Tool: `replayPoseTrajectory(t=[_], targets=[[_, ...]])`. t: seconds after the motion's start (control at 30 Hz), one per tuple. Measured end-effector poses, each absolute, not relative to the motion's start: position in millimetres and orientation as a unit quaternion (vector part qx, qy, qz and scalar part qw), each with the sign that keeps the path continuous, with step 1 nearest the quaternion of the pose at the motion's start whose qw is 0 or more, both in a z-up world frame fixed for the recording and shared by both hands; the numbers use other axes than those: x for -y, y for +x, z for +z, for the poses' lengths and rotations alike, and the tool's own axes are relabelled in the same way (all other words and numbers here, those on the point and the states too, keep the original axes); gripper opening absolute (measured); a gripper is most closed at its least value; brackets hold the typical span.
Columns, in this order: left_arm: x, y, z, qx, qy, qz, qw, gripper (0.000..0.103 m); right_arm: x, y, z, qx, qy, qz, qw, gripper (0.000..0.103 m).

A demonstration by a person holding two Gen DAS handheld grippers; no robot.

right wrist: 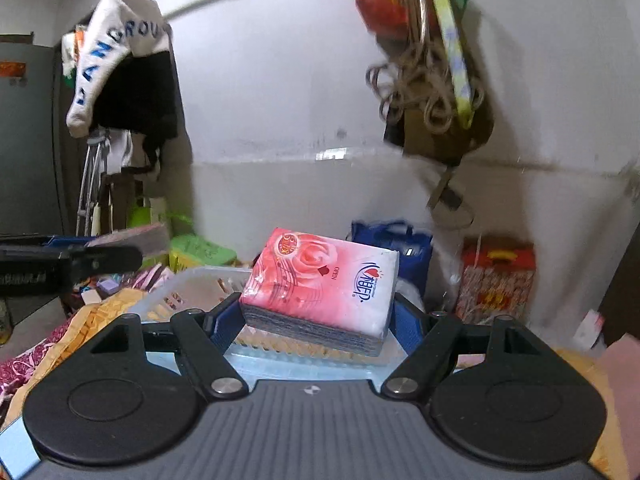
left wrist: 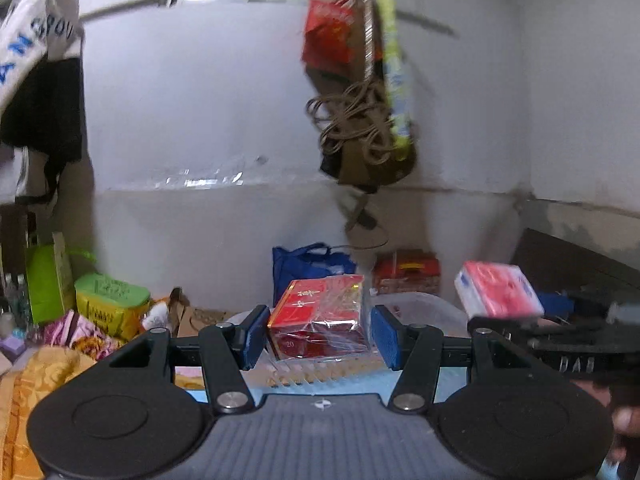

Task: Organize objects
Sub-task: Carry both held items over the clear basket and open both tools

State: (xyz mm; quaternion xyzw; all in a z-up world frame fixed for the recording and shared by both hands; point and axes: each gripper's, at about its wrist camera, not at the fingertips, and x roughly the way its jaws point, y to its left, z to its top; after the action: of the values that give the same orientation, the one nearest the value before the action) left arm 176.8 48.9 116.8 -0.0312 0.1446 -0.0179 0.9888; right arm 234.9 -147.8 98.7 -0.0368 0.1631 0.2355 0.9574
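Clamping a red cellophane-wrapped box (left wrist: pixel 320 320) at frame centre, the left tool (left wrist: pixel 319 334) mirrors the right tool (right wrist: pixel 316 320), clamped on a pink tissue pack (right wrist: pixel 324 284).

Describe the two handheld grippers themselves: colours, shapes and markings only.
Both look alike. The left gripper and right gripper have blue ribbed finger pads on black linkage arms with silver pivot screws, two round black discs and a grey ribbed body bearing a small round black-and-white mark. No cables or sleeves show.

Red cellophane-wrapped box (left wrist: pixel 320 318): tilted, raised above the slotted basket, apparently clamped.
Pink rose-printed tissue pack (right wrist: pixel 320 286): tilted, lifted clear.
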Motion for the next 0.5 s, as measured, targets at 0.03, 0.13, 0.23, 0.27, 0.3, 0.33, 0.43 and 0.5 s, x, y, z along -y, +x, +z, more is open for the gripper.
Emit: replayPoseTrajectory(t=[0.03, 0.13, 0.23, 0.27, 0.3, 0.33, 0.43, 0.5], targets=[[-50, 189, 115, -0.153, -0.036, -0.017, 0.987, 0.059, 146, 241, 94, -0.171, -0.042, 0.236, 0.956, 0.078], [-48, 209, 105, -0.170, -0.030, -0.021, 0.985, 0.059, 148, 249, 81, -0.185, -0.033, 0.246, 0.951, 0.078], [-43, 212, 95, -0.177, -0.017, -0.026, 0.984, 0.059, 145, 249, 75, -0.185, -0.046, 0.244, 0.951, 0.078], [-43, 215, 92, -0.181, -0.017, -0.027, 0.983, 0.059, 145, 249, 74, -0.185, -0.048, 0.244, 0.951, 0.078], [-43, 218, 90, -0.183, -0.018, -0.027, 0.983, 0.059, 146, 249, 73, -0.186, -0.046, 0.245, 0.950, 0.078], [-43, 219, 90, -0.184, -0.018, -0.026, 0.982, 0.059, 146, 250, 73, -0.189, -0.043, 0.247, 0.950, 0.078], [-45, 223, 86, -0.189, -0.022, -0.022, 0.982, 0.059, 145, 252, 71, -0.189, -0.047, 0.246, 0.949, 0.078], [-46, 224, 85, -0.190, -0.023, -0.022, 0.981, 0.059, 145, 254, 72, -0.186, -0.050, 0.244, 0.950, 0.078]])
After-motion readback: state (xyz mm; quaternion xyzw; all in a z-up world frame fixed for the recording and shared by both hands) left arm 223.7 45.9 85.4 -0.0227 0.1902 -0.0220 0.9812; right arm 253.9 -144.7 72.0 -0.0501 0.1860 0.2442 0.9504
